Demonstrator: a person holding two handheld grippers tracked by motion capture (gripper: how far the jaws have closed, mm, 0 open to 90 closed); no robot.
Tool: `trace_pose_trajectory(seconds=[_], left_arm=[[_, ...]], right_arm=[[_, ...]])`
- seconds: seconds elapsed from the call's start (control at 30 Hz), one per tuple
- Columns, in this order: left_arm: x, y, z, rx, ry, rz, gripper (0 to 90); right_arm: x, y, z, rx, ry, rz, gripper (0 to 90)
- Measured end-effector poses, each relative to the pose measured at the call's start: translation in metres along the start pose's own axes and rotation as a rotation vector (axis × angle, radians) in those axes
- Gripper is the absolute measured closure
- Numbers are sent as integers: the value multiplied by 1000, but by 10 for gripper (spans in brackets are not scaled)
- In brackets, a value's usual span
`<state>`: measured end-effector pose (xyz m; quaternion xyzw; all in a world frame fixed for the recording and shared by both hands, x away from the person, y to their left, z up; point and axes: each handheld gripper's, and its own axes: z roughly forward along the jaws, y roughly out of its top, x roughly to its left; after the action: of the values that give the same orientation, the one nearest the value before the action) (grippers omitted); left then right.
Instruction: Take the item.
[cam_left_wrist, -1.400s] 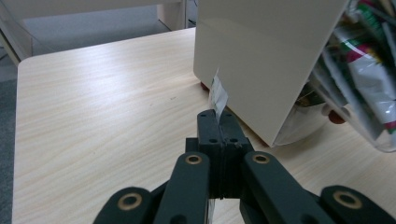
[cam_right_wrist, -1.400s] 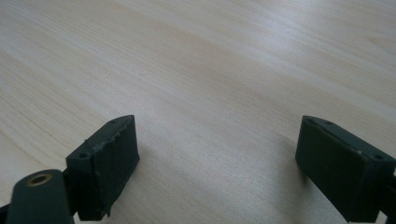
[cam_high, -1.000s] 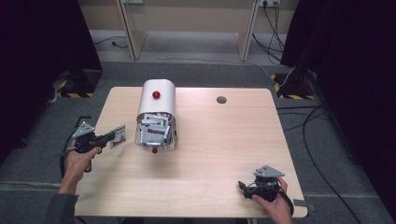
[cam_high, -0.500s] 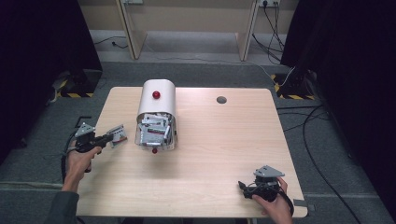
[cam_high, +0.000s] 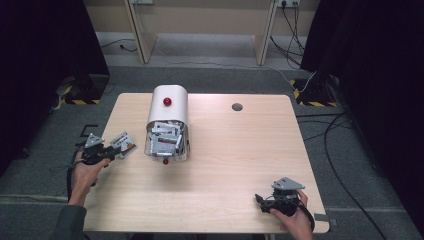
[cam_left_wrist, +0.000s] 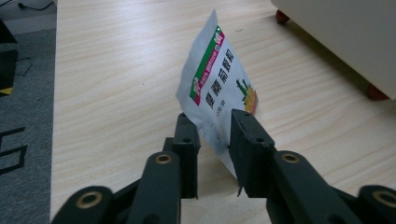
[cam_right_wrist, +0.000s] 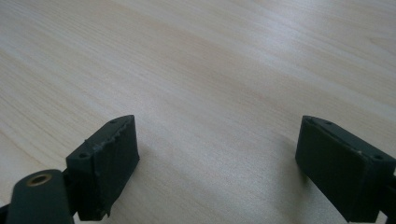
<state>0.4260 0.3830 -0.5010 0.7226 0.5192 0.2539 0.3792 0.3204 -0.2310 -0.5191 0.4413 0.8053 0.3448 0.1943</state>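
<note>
The table (cam_high: 225, 165) is a rectangular light-wood surface with a round grey cable port (cam_high: 237, 106) near its far edge. A white dispenser (cam_high: 169, 102) with red knobs stands left of centre on it, its clear front bin holding sachets (cam_high: 166, 140).

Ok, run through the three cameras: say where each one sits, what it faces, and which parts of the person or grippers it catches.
High view: above the person's side, looking forward and down on the table; both forearms, left gripper, right gripper.
Left gripper view: on the left gripper, looking along its jaws, closed on a packet; white box beyond.
Right gripper view: on the right gripper, jaws apart over bare table.
Shared: the packet and white box appear in the high and left gripper views.
</note>
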Motion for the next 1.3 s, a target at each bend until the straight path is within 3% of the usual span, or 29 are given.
trace_pose_trajectory(seconds=[0.37,0.6,0.77,0.9,1.17,1.3], left_arm=[[-1,-1,2,39,59,22,629],[1,0,1,56,81,3,602],[3,-1,1,64,96,-14,528],[4,0,-1,58,81,-27,505],[9,0,-2,96,127,-60,355],[9,1,-3,96,129,-70,298]], right_arm=[[0,0,0,0,0,-1,140],[0,0,0,-1,0,-2,140],[0,0,0,-1,0,-2,140],[0,0,0,0,0,-1,140],[0,0,0,0,0,-1,140],[0,0,0,0,0,-1,139]])
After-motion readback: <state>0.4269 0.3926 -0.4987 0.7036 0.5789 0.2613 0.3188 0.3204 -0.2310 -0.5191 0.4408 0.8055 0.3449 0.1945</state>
